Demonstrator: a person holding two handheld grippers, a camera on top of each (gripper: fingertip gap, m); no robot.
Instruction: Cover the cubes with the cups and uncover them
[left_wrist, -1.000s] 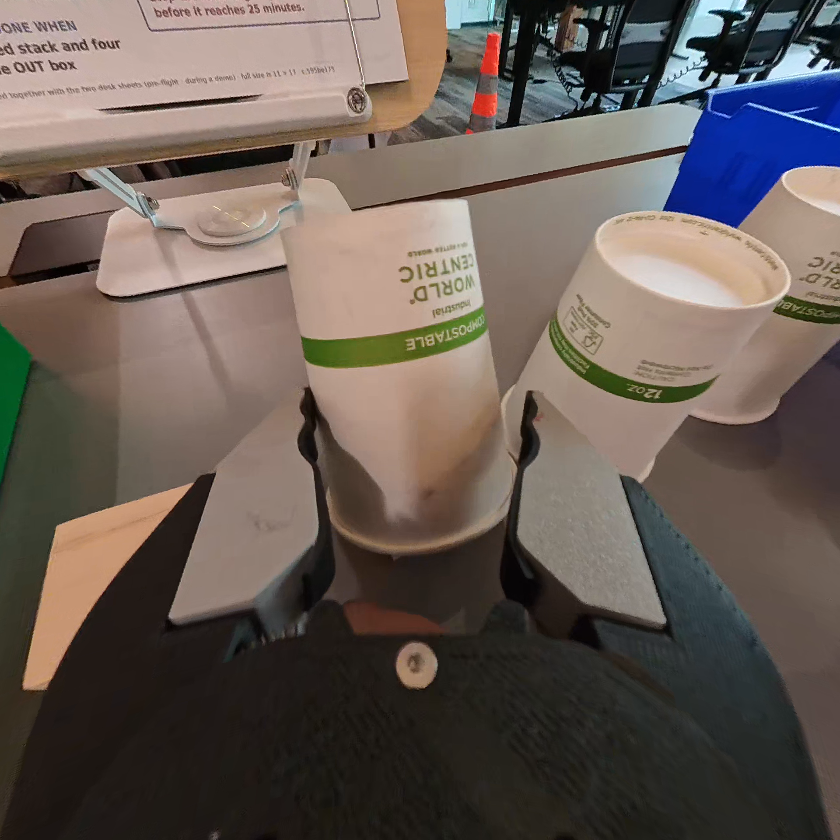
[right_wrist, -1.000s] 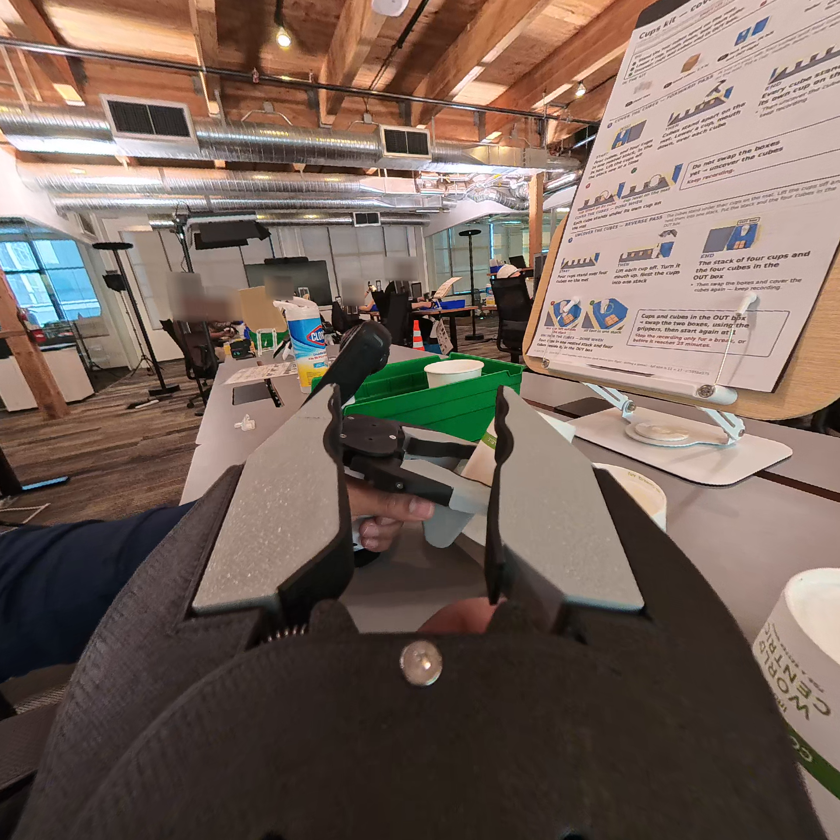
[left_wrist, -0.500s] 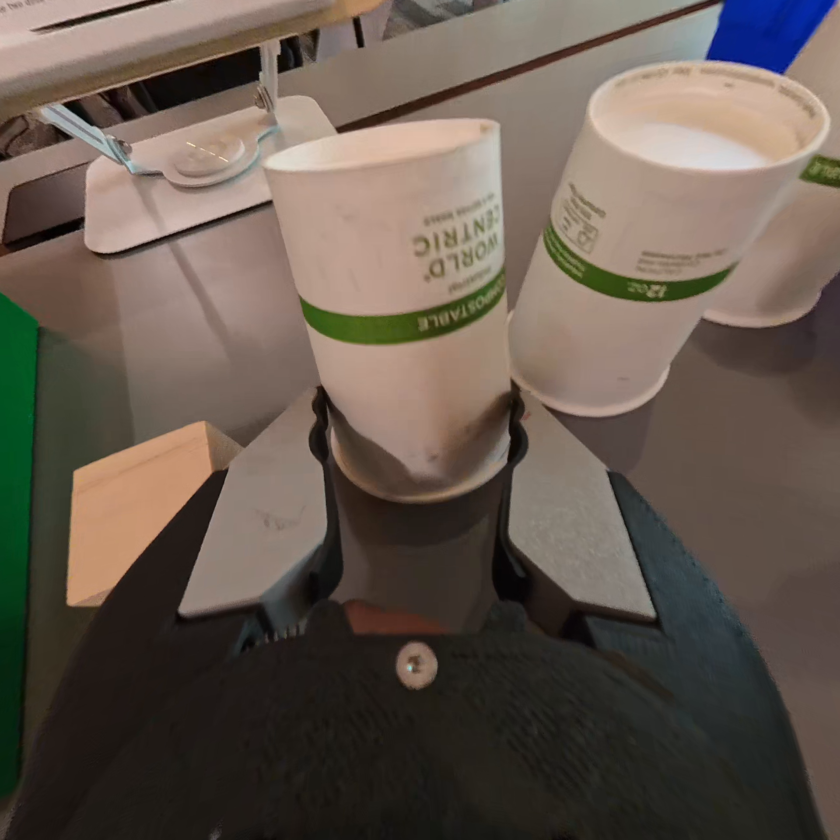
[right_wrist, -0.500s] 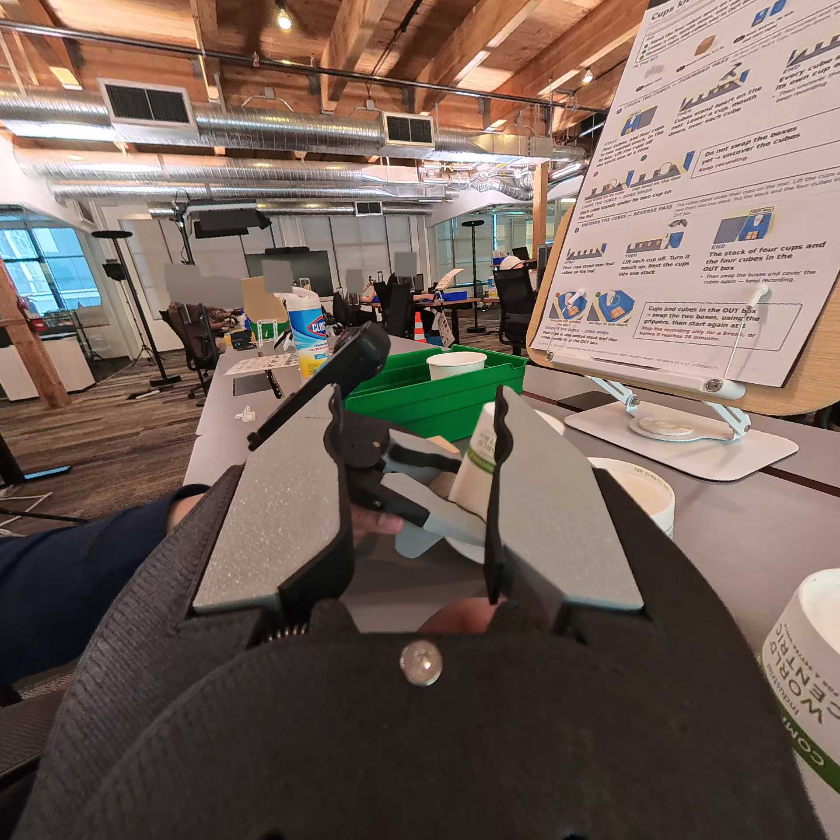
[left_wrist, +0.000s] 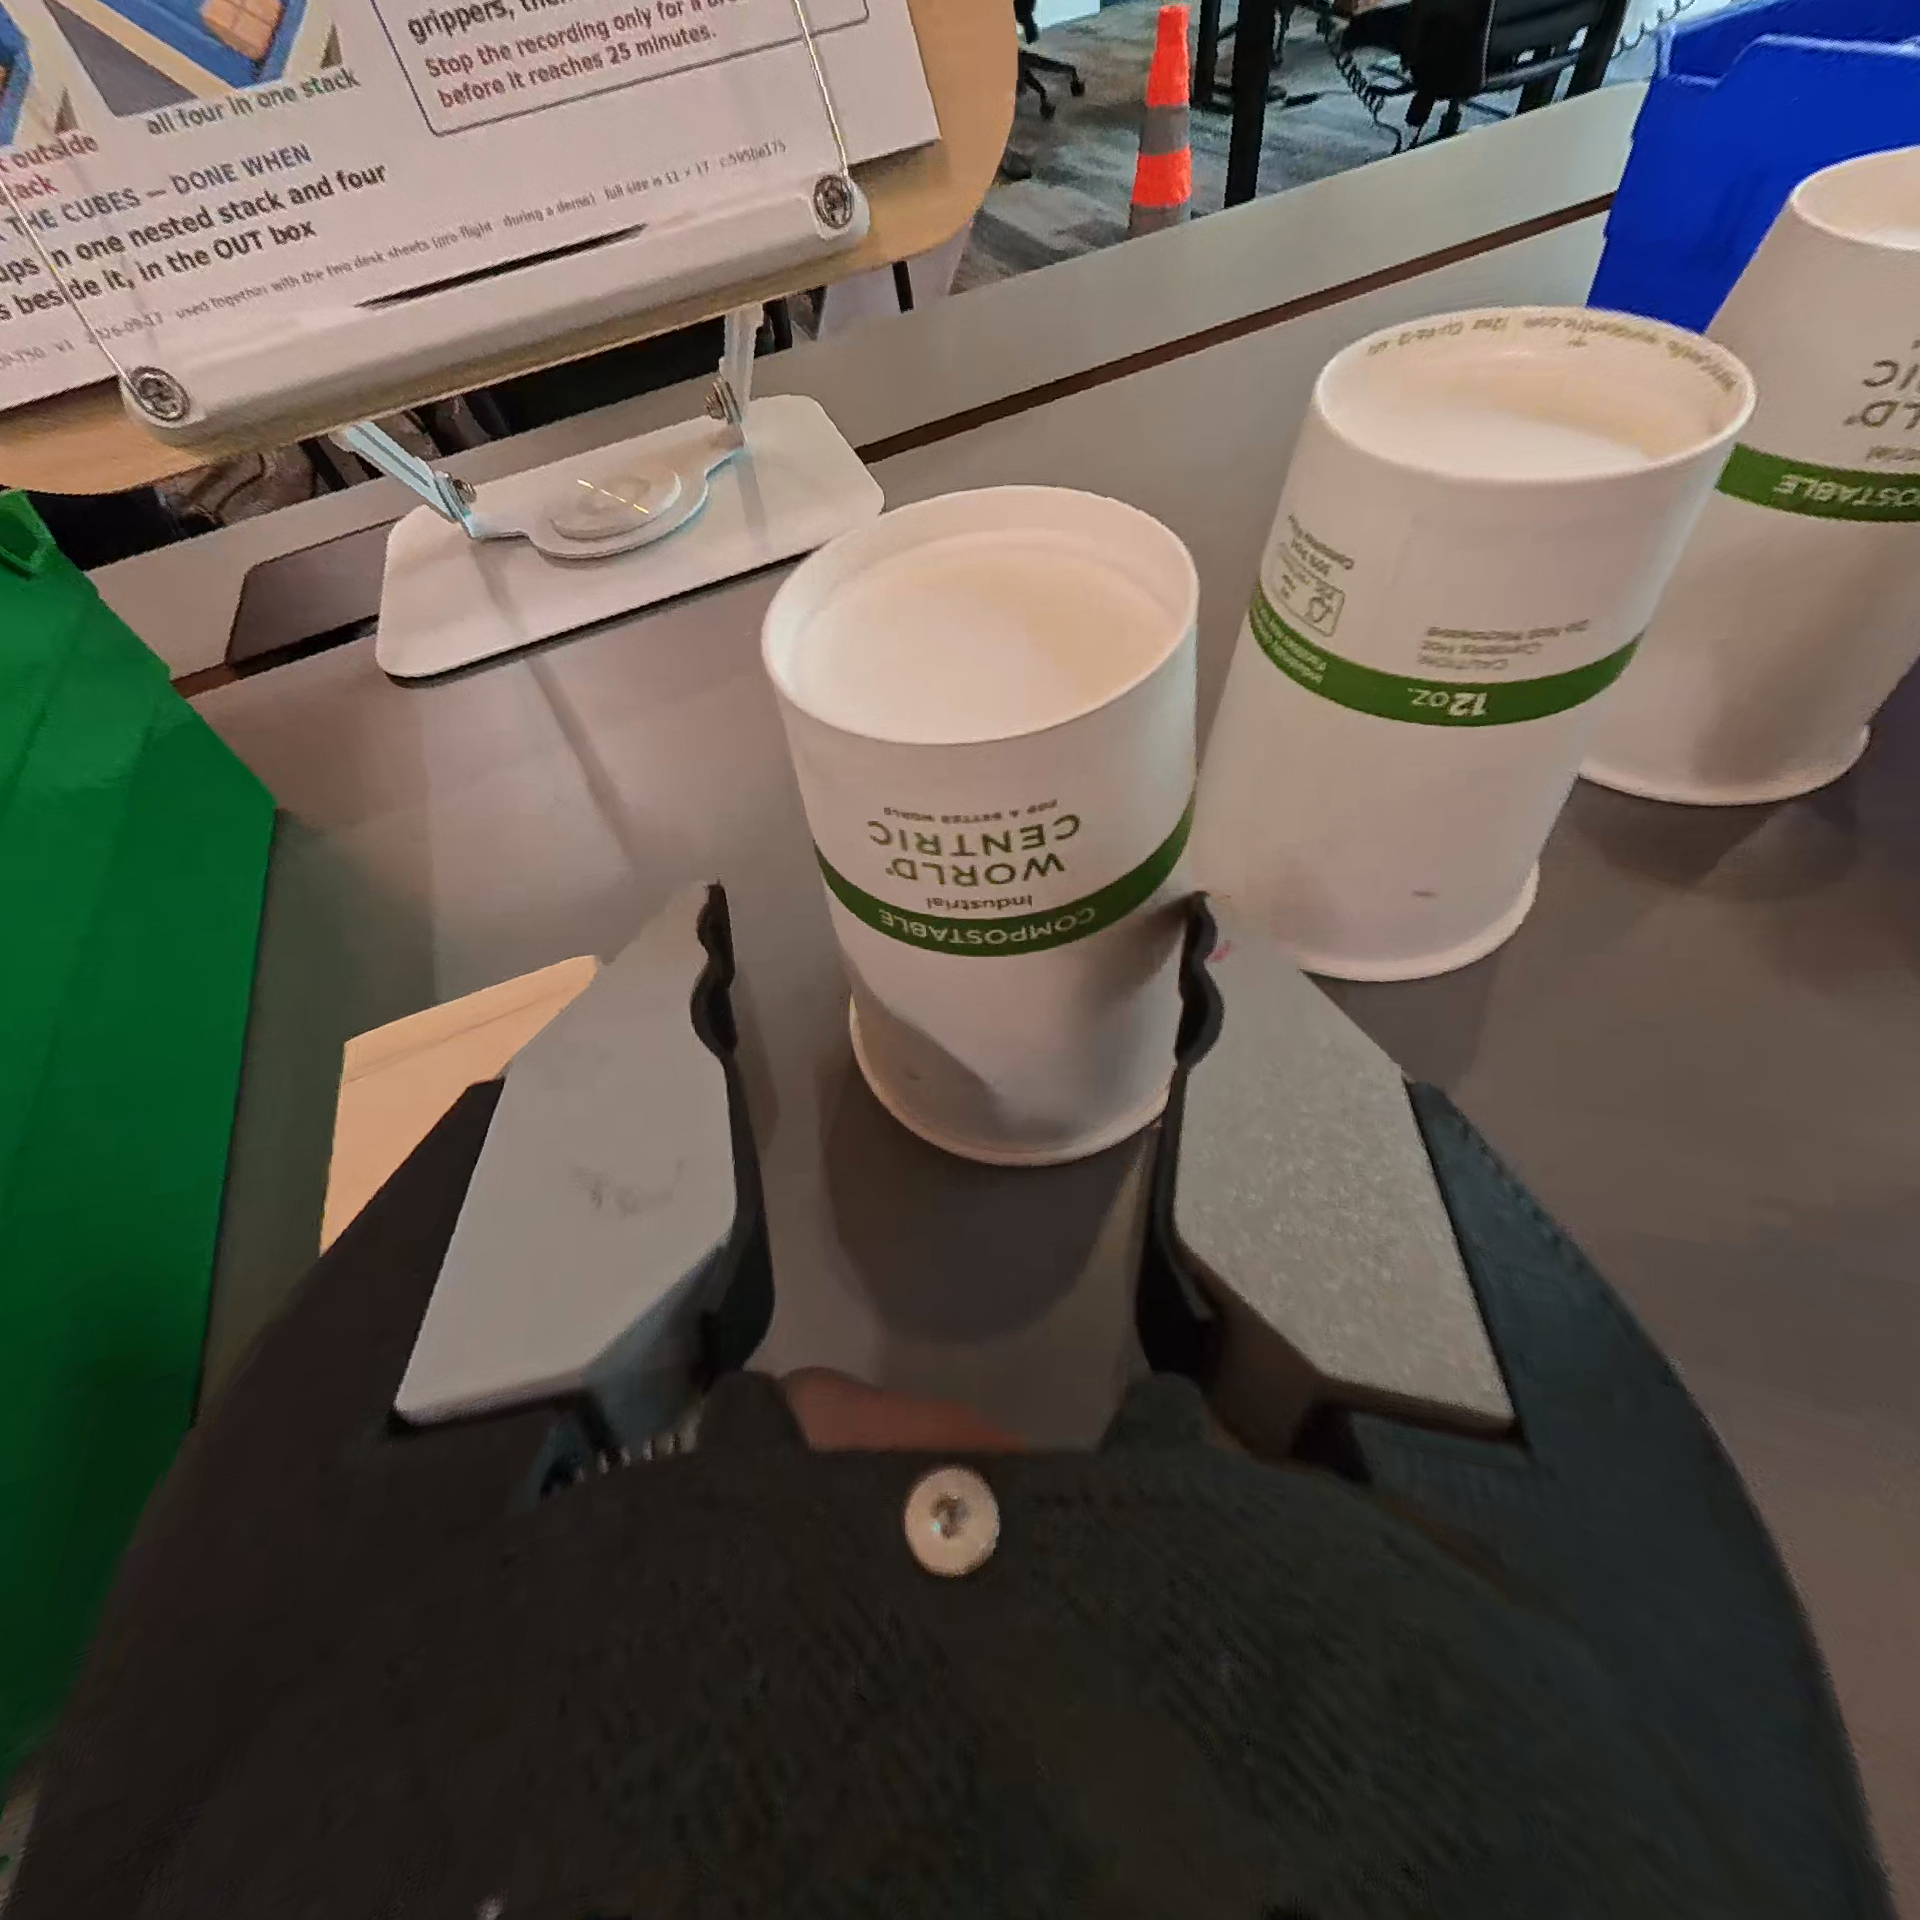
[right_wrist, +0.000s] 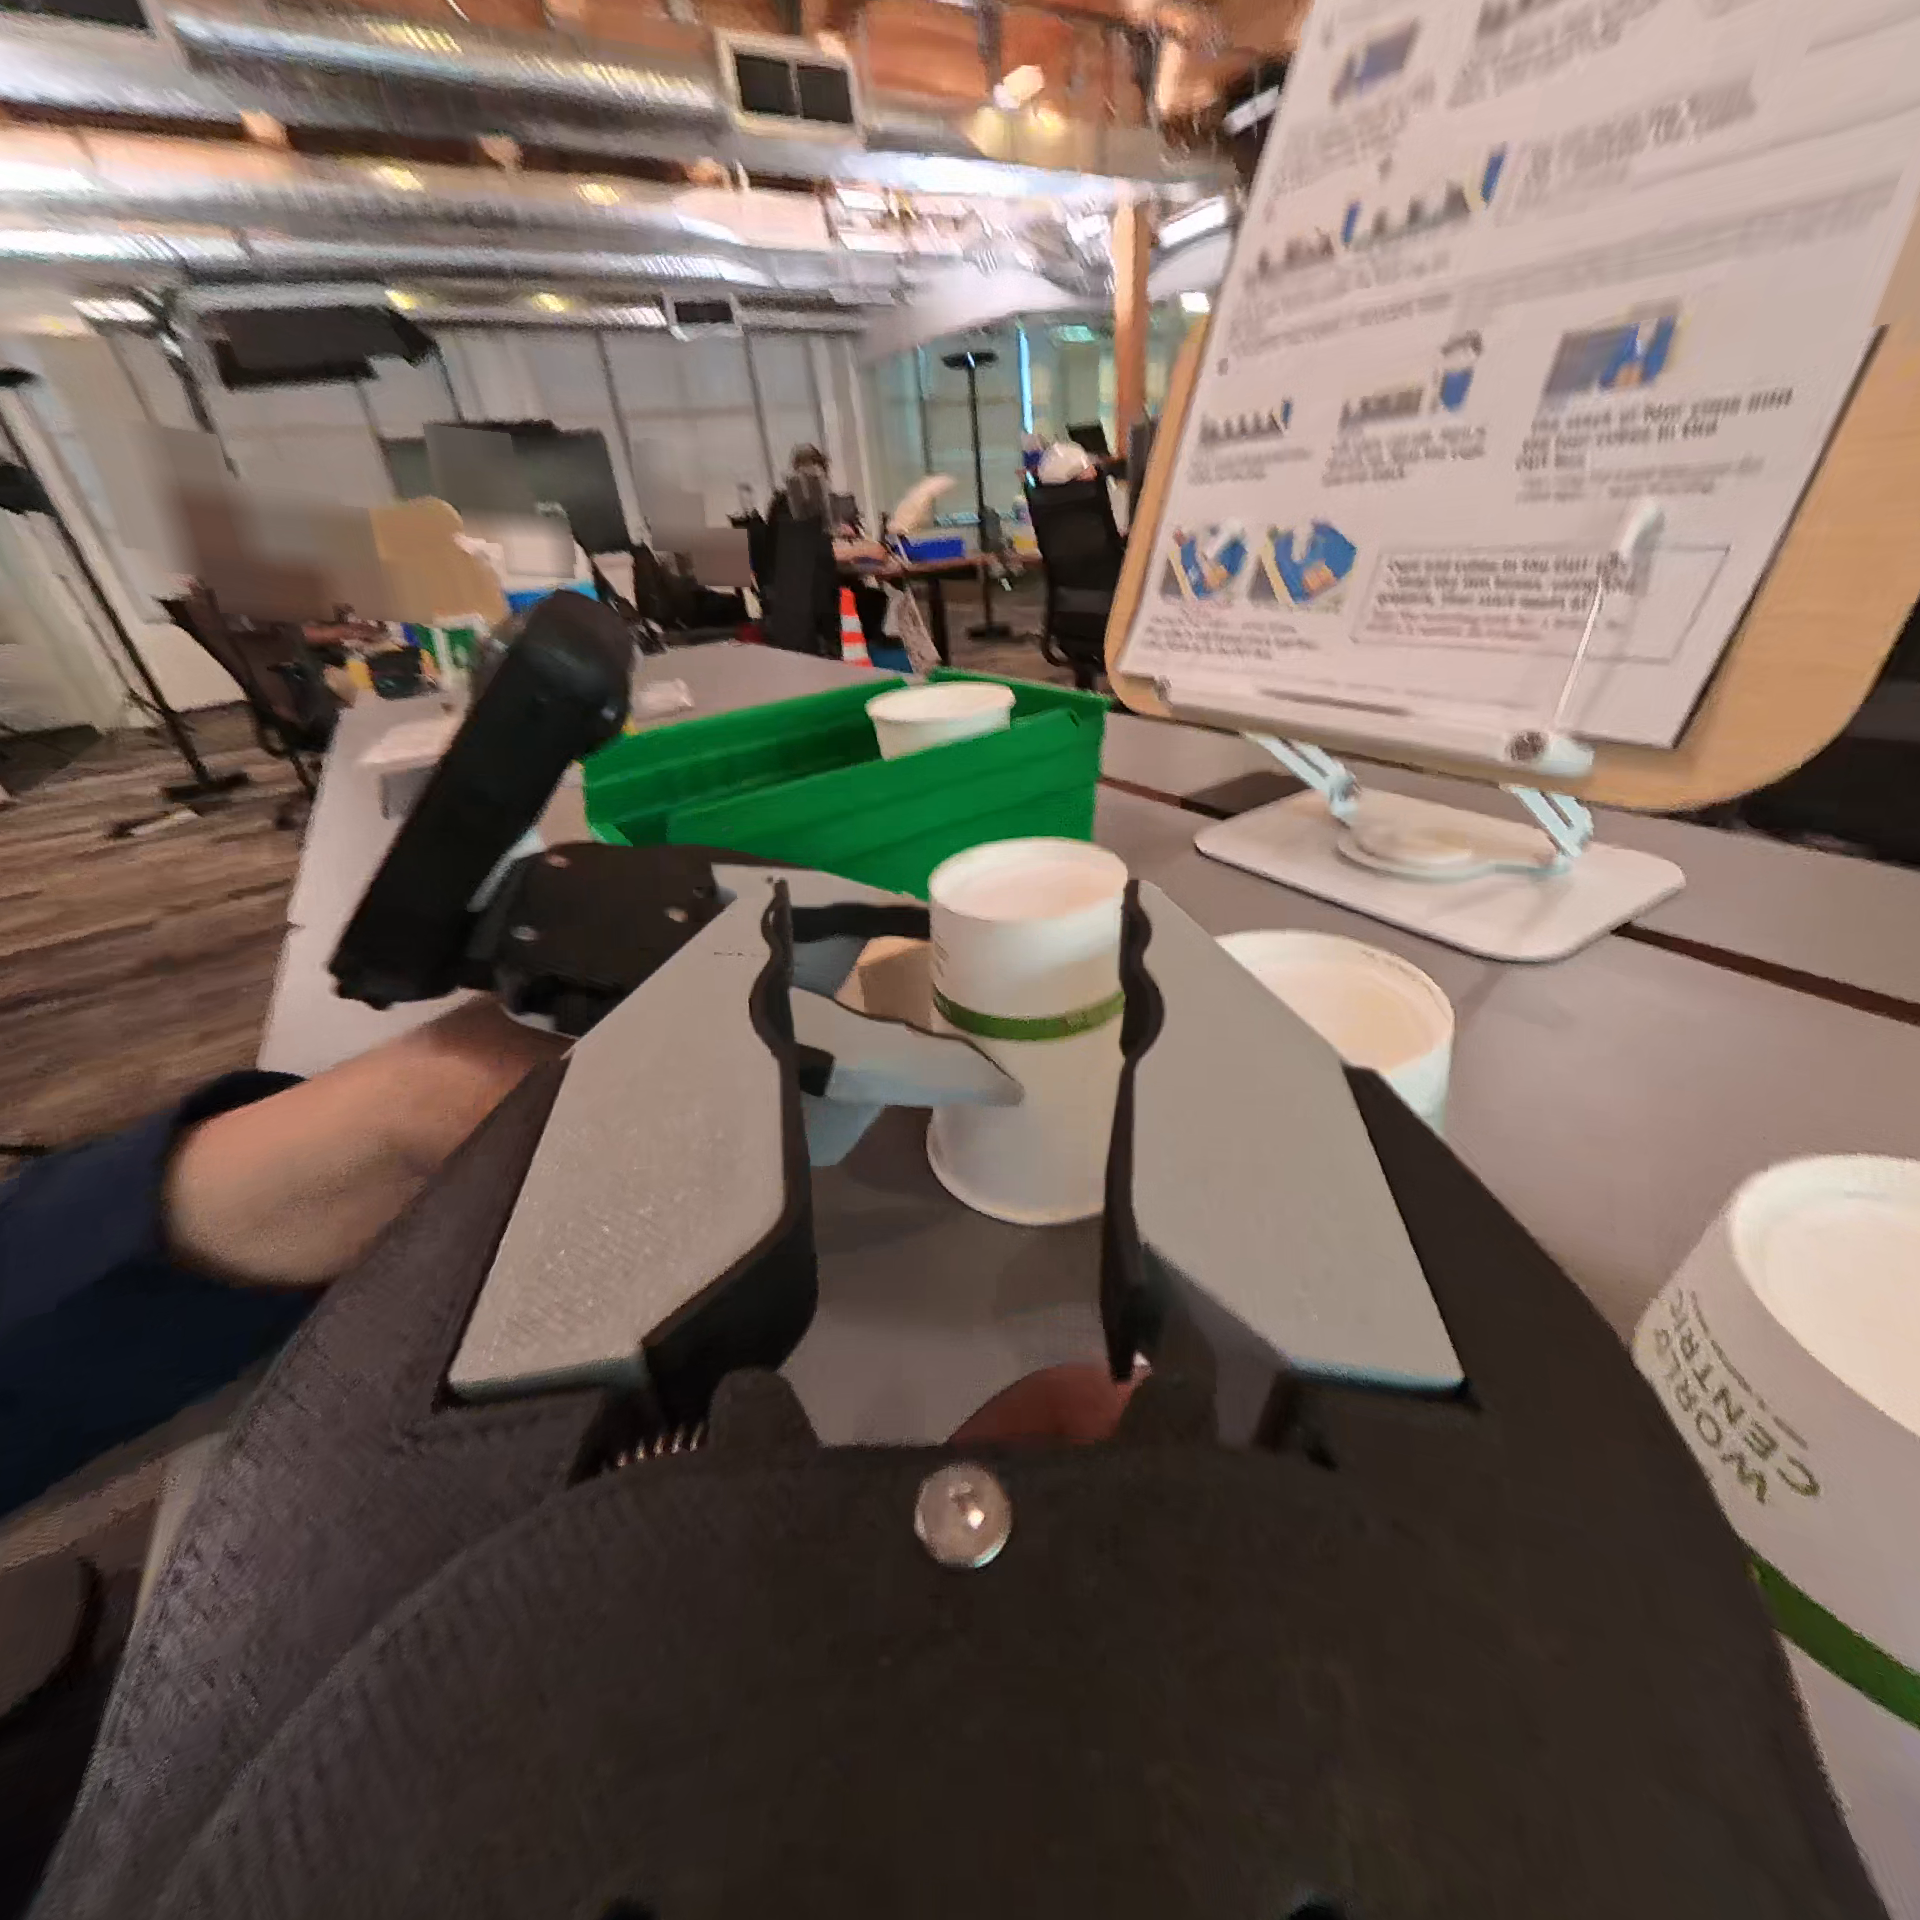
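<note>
A white paper cup (left_wrist: 997, 821) with a green band stands upside down on the grey table (left_wrist: 1662, 1143), its rim down and flat base up, its lower wall dented. It sits between the spread fingers of the left gripper (left_wrist: 956, 966), nearer the right finger, with a clear gap at the left one. Two more upturned cups (left_wrist: 1455, 665) stand at two o'clock. A wooden block (left_wrist: 416, 1049) lies at nine o'clock. The right gripper (right_wrist: 951, 966) is open, holding nothing.

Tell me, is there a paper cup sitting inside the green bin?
Yes. In the right wrist view a white paper cup stands inside the green bin, its rim showing above the bin's wall.
</note>
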